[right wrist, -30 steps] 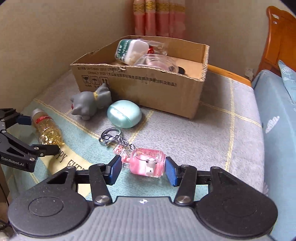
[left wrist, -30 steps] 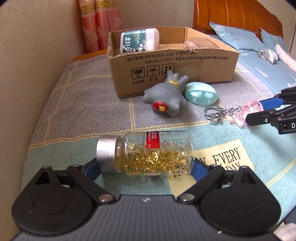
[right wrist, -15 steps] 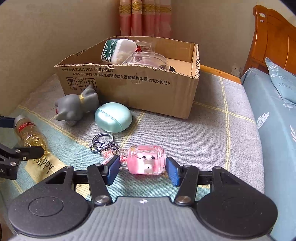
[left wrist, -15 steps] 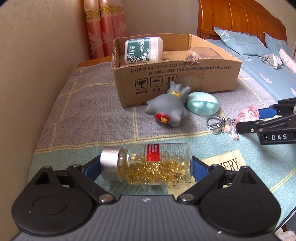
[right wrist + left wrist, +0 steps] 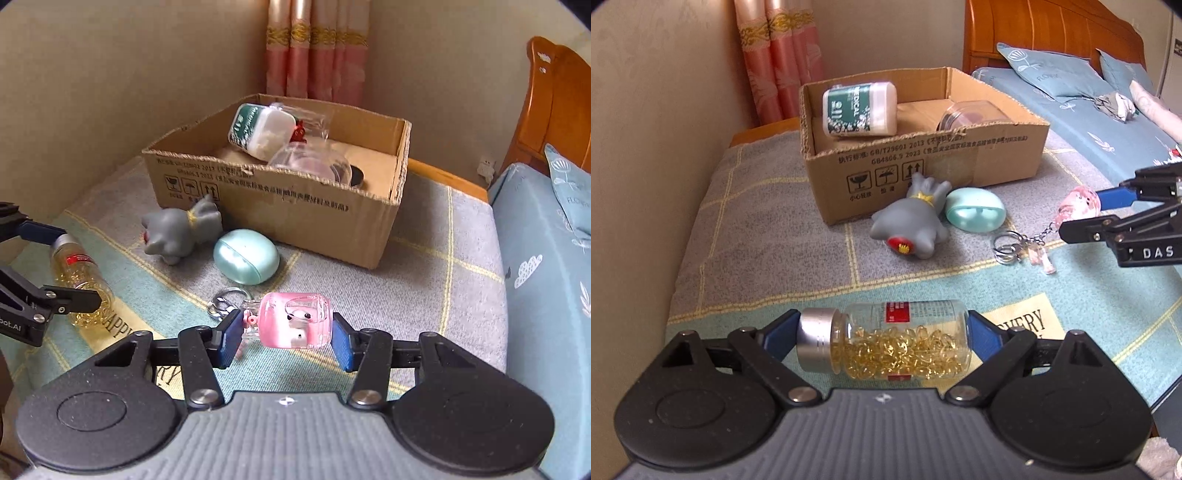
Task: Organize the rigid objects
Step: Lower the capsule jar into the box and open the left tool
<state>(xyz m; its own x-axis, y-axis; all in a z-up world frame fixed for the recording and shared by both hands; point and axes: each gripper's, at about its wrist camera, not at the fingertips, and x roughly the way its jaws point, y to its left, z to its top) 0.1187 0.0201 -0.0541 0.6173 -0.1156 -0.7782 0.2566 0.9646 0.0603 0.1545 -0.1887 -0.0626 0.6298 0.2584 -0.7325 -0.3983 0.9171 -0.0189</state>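
Left wrist view gives me my left gripper (image 5: pixel 882 334) clamped endwise on the capsule bottle (image 5: pixel 886 341), my right gripper (image 5: pixel 284 338) pinching the pink charm (image 5: pixel 295 325), both angled down above the blanket (image 5: pixel 768 221), the box (image 5: pixel 923 162) beyond holding a green bottle (image 5: pixel 860 109) and clear tub (image 5: pixel 975 116).

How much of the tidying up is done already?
Partly done. The cardboard box already holds a green-and-white container and a clear tub. In hand: the left gripper grips the capsule bottle, and the right gripper grips the pink keychain charm. Left on the bed: the grey toy and the mint case.
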